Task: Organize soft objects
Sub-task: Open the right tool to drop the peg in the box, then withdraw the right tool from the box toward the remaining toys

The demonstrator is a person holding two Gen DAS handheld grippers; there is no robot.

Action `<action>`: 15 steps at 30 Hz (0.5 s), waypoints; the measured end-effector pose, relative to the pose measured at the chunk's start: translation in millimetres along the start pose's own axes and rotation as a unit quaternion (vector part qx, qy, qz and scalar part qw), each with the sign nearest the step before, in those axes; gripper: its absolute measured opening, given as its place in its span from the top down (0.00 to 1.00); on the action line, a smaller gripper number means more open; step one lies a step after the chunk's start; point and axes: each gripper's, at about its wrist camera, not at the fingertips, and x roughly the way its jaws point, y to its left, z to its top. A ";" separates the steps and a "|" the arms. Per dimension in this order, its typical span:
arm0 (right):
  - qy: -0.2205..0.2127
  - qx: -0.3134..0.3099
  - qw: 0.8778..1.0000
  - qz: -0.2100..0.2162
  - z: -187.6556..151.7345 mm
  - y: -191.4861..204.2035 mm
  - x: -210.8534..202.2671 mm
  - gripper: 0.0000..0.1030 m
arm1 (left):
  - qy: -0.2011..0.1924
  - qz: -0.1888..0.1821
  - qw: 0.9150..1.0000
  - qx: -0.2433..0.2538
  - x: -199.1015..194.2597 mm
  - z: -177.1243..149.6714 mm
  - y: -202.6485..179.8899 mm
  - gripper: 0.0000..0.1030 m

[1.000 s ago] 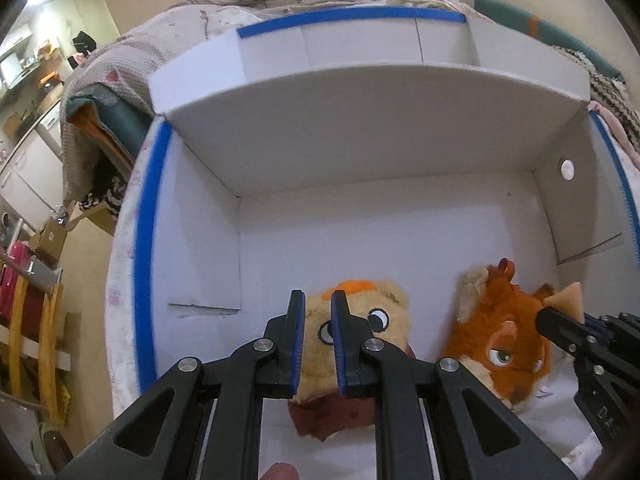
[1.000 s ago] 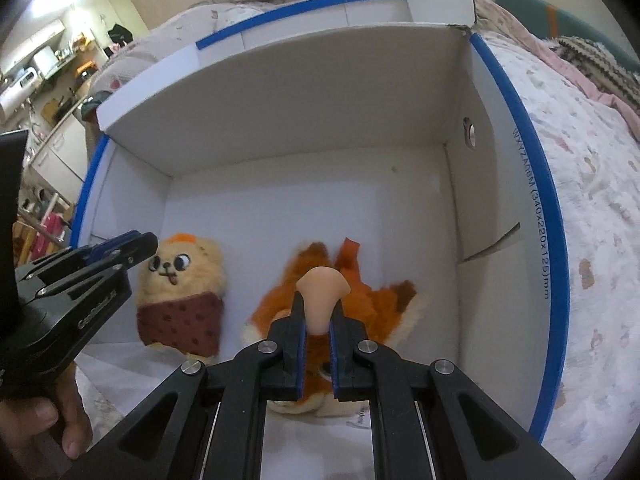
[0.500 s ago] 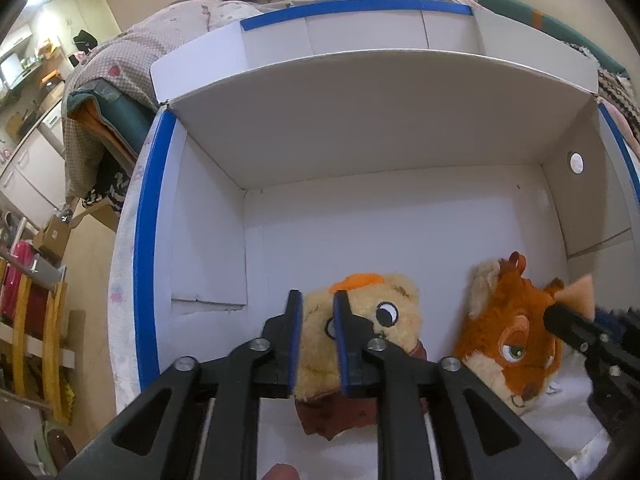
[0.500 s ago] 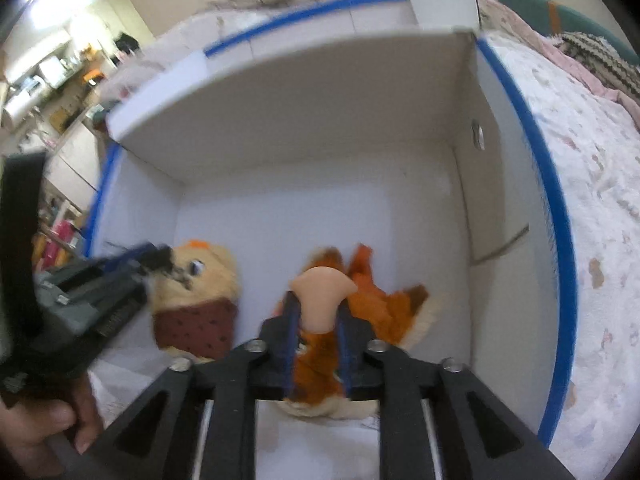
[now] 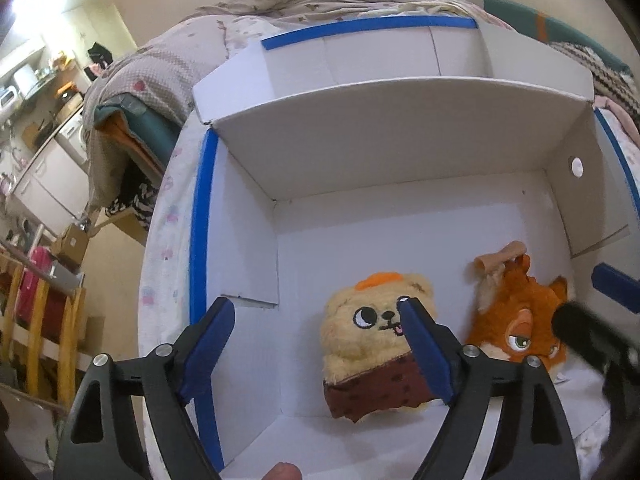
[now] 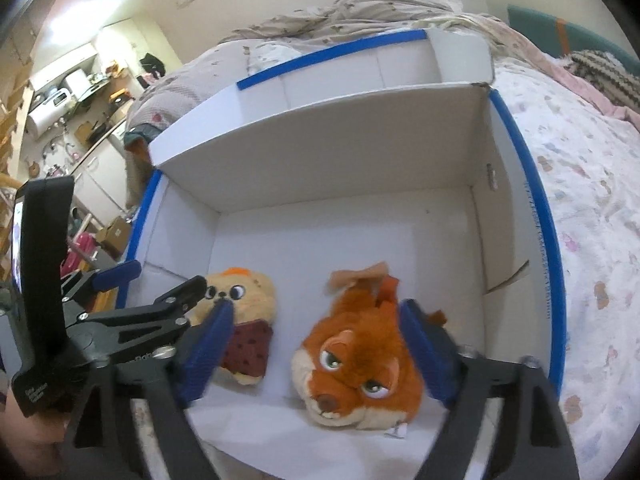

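Left tongs (image 5: pixel 312 312) wide, empty | right tongs (image 6: pixel 316 322) wide, empty | tan plush (image 5: pixel 376 344) and fox plush (image 6: pixel 356 356) lie side by side in white box (image 6: pixel 320 152) on bed (image 6: pixel 592 184) | we judge both probably just released, placed together to keep them tidy.

bed: floral sheet (image 6: pixel 592 208) under everything, crumpled blanket (image 5: pixel 340 0) heaped at the far end
left side: teal and orange bedding (image 5: pixel 136 128) hanging off the edge
background: kitchen counter (image 6: pixel 68 96) with appliances
floor: pink suitcase (image 5: pixel 36 300) behind yellow wooden rails (image 5: pixel 36 332)
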 end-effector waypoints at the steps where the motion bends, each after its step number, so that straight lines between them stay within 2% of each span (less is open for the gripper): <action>1: -0.007 -0.004 1.000 -0.003 0.5 3.0 -1.0 0.00 | 0.001 0.000 1.000 -0.003 -0.5 0.2 1.2 0.17; 6: -0.035 -0.011 0.999 0.004 0.3 9.5 -13.8 0.00 | -0.002 -0.002 1.000 -0.013 -7.0 -1.7 9.3 0.17; 12: -0.048 -0.001 0.999 -0.014 -6.0 5.0 -29.3 0.00 | -0.014 -0.007 1.000 -0.019 -25.4 -8.2 16.5 0.17; 15: -0.055 0.014 0.998 -0.014 -11.1 1.5 -41.7 0.00 | -0.026 -0.024 0.999 -0.028 -39.6 -12.4 22.6 0.17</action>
